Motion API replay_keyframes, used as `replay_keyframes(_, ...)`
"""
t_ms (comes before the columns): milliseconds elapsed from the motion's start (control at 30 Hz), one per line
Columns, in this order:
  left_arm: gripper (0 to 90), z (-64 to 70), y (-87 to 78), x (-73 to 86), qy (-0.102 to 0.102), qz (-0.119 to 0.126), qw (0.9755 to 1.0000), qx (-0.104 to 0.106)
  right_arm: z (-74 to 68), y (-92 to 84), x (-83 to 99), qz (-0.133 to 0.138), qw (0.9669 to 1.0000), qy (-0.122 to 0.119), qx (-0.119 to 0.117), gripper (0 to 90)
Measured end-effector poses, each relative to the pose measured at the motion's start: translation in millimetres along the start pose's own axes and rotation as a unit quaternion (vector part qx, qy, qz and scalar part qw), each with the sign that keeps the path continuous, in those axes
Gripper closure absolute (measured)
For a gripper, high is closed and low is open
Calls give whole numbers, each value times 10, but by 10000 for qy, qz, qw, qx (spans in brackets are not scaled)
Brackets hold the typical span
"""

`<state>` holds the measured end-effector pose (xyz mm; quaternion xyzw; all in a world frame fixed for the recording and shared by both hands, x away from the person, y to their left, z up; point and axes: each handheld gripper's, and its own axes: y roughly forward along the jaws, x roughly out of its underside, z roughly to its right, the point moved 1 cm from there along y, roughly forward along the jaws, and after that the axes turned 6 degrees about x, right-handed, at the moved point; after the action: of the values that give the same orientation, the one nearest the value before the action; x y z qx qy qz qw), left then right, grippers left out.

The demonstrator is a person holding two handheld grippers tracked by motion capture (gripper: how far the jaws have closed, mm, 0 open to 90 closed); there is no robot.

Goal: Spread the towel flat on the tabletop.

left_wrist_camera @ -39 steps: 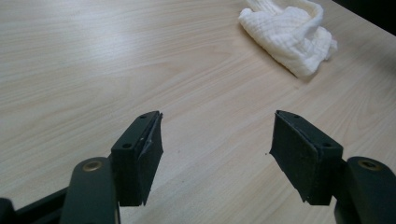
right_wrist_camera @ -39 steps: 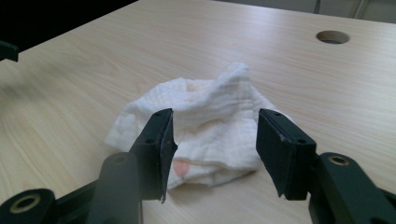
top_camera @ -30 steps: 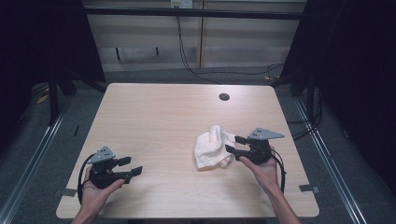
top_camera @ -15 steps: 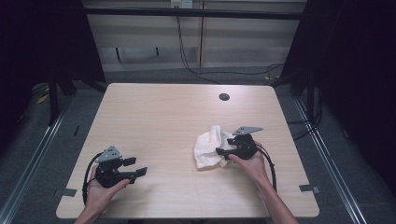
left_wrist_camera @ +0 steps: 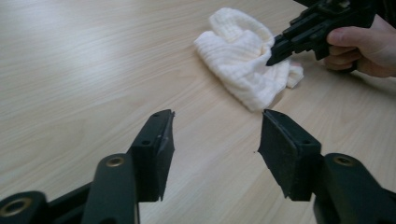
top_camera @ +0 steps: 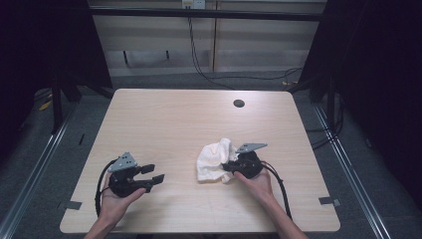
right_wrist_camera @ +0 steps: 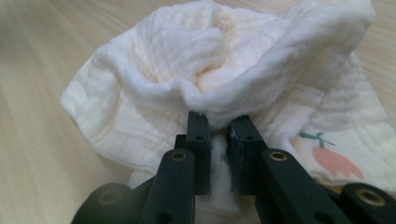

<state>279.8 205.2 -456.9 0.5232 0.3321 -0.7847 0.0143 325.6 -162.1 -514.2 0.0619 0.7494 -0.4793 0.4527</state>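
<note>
Two jaws of right hand-held gripper (right_wrist_camera: 217,123) just clamped cloth (right_wrist_camera: 154,88) | tulip print (right_wrist_camera: 334,158) close-up

white cloth (top_camera: 213,160) – crumpled, on table

Right hand-held gripper (right_wrist_camera: 219,126), jaws just closing, pinching crumpled white cloth (right_wrist_camera: 154,93).

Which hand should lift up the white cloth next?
The right. The right gripper has just closed its jaws on a fold of the white cloth. The left gripper stands open, apart from it on the table.
</note>
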Motion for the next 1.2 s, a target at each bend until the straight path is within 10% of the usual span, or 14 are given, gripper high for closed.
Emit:
replay_keyframes(267,606,80,75,-60,110,-107,9996,236,-283,48,5,-46,9994,7,-337,786)
replay_keyframes(467,715,140,316,-189,337,-294,9980,458,-463,-71,-44,47,9992,-95,-395,579)
replay_keyframes(767,720,268,731,-417,259,-373,9950,893,26,-589,-61,464,9985,161,224,610)
replay_keyframes(1000,553,298,1033,-362,282,-578,9956,686,279,-372,-36,279,9988,203,334,658)
replay_keyframes(1200,832,166,1126,-247,-83,-849,9943,639,339,-126,-76,221,9991,183,316,629)
